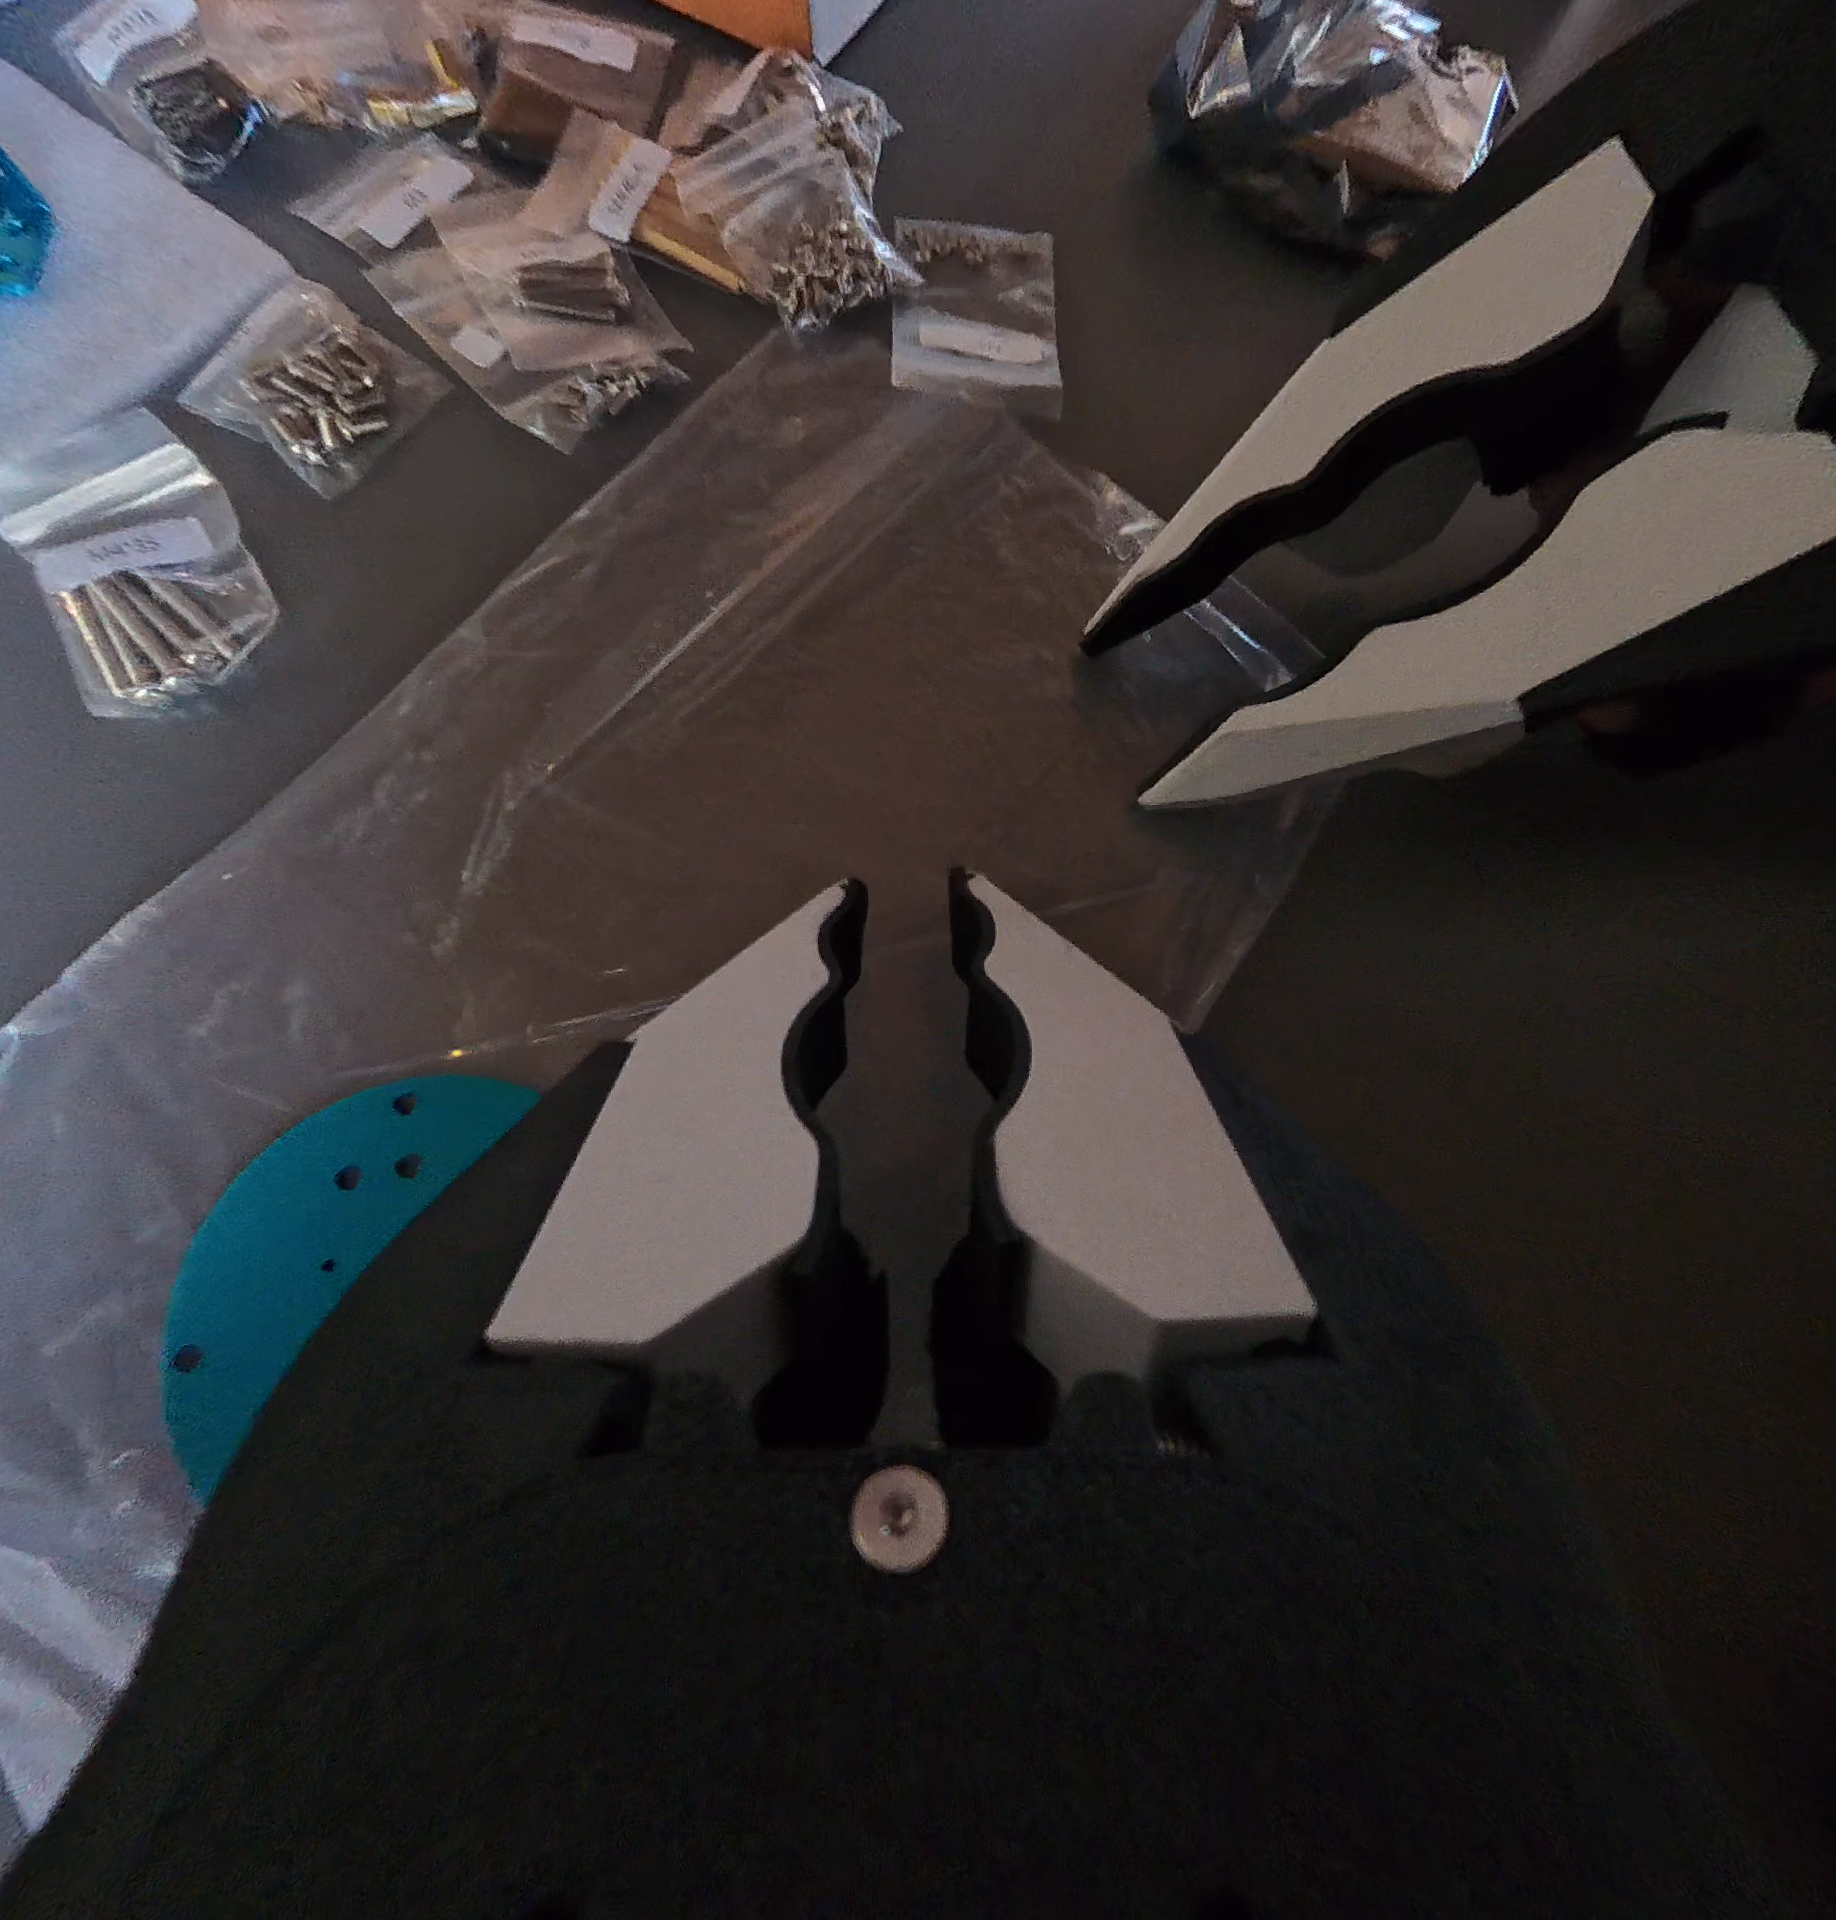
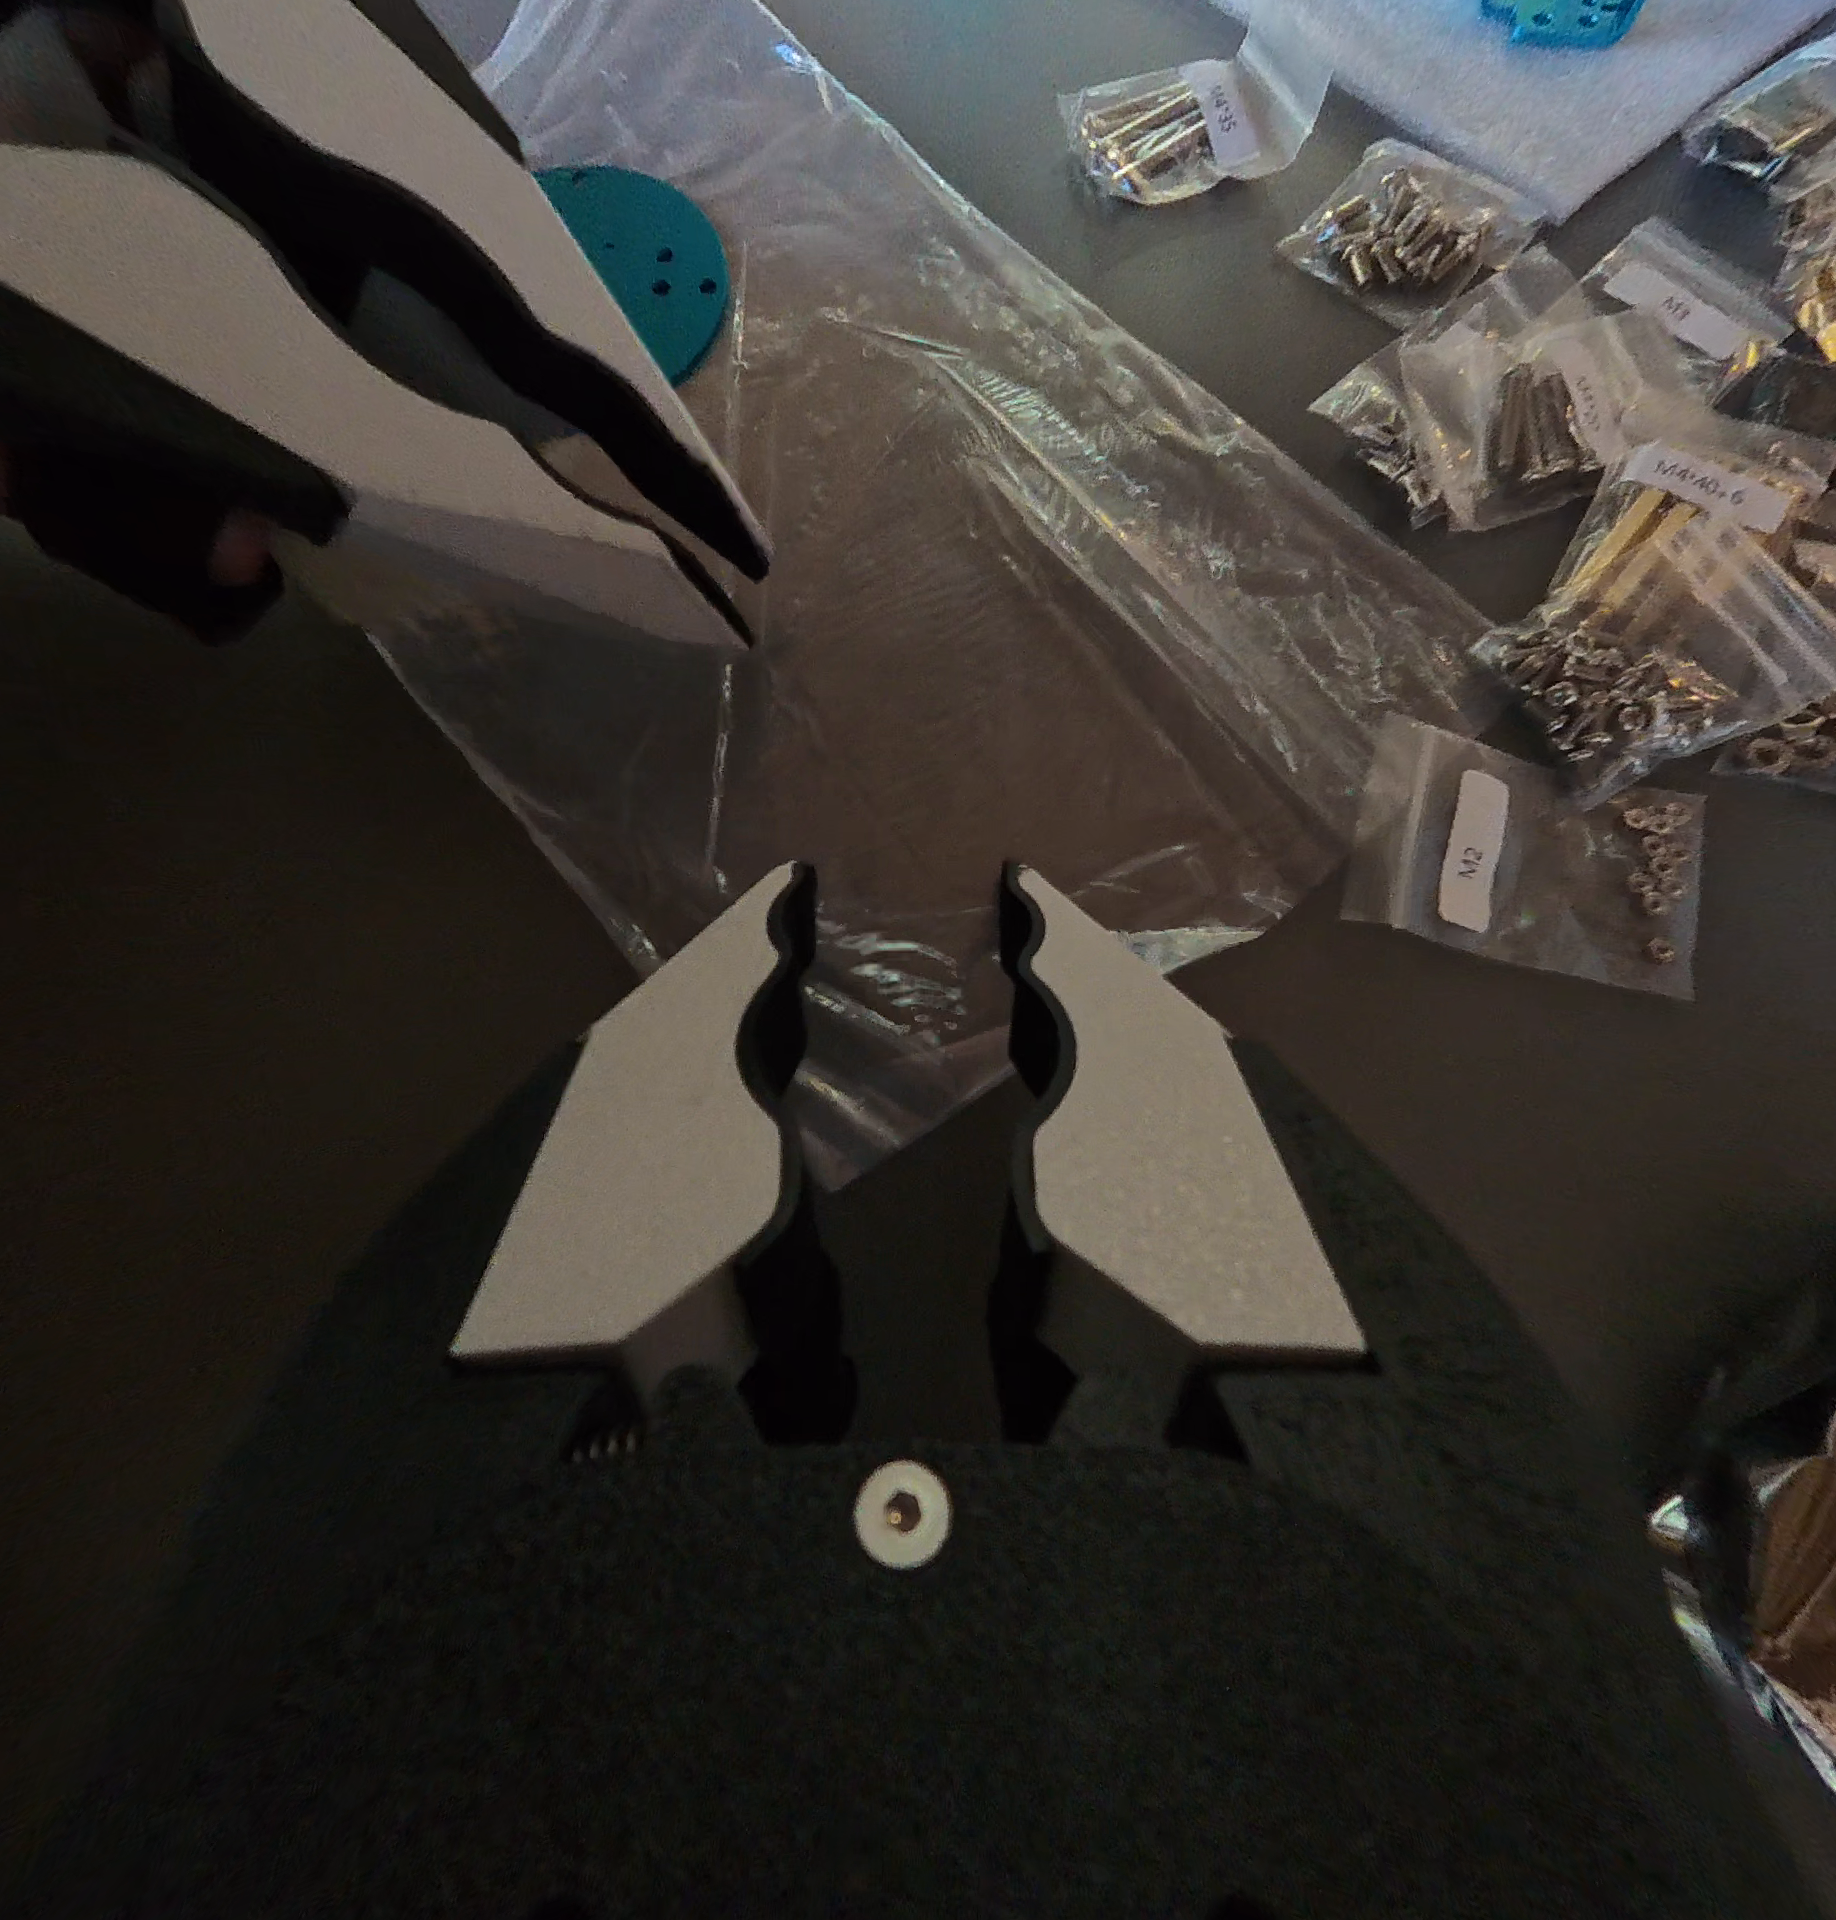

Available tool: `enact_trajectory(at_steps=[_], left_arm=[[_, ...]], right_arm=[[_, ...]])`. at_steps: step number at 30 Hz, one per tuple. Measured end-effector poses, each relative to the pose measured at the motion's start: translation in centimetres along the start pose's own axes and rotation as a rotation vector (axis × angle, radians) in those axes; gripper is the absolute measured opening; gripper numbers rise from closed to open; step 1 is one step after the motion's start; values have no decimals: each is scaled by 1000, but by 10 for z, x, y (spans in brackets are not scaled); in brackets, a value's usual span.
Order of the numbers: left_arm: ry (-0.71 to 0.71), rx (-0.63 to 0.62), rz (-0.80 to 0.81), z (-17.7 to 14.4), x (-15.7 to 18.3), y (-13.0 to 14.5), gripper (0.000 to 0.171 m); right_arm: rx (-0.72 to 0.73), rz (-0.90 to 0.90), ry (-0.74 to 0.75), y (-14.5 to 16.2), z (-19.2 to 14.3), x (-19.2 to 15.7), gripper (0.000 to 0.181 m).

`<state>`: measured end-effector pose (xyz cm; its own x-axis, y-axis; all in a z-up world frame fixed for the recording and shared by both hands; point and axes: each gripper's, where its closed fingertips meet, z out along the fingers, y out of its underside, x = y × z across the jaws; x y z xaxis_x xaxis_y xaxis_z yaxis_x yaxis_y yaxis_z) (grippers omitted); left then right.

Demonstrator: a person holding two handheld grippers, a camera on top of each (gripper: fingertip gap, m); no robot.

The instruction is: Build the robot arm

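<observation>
- Left wrist view: the left tool (image 1: 906, 883) hangs over a large clear plastic bag (image 1: 685, 665) lying flat on the dark surface (image 1: 1516, 1039), its jaws slightly apart with nothing between them.
- A teal perforated disc (image 1: 311, 1226) lies inside the bag, just beside this tool's body.
- Right wrist view: the right tool (image 2: 909, 873) has its jaws spread wider over the bag's edge, gripping nothing.
- Small zip bags of screws (image 2: 1579, 686) lie clustered near the bag.
</observation>
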<state>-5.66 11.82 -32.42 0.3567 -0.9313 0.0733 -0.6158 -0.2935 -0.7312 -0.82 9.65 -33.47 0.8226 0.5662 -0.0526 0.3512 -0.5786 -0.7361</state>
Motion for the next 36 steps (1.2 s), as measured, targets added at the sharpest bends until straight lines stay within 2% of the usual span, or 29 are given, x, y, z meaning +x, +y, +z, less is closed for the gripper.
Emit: enact_trajectory(at_steps=[5, 7, 9, 12, 14, 16, 20, 25, 28, 31, 36], left_arm=[[15, -8, -9, 1, 15, 5, 17], [40, 4, -12, 0, 22, -1, 17], [83, 23, -6, -2, 27, -21, 19], [126, 84, -5, 2, 22, -66, 21], [124, 103, -45, 17, 7, -93, 22], [131, 65, -134, 41, -7, -106, 27], [148, -25, -260, 85, -19, -110, 33], [98, -75, -332, 117, -27, -108, 29], [101, -74, -386, 123, -33, -109, 11], [141, -61, -391, 127, -32, -111, 1], [196, -1, -315, 117, -18, -114, 0]], right_arm=[[2, -10, -48, 3, -4, -5, 31], [-2, -3, -66, 4, -6, -7, 33], [23, -1, -52, 2, -11, -6, 42], [148, 31, -13, -9, -32, 4, 41], [241, 63, 30, -14, -51, 16, 37], [310, 100, 76, -13, -69, 30, 33], [370, 181, 99, -4, -88, 46, 33], [387, 167, 101, -5, -93, 43, 32], [375, 146, 95, -4, -91, 38, 32], [369, 148, 86, -3, -90, 37, 32], [392, 171, 78, -5, -94, 39, 29]])
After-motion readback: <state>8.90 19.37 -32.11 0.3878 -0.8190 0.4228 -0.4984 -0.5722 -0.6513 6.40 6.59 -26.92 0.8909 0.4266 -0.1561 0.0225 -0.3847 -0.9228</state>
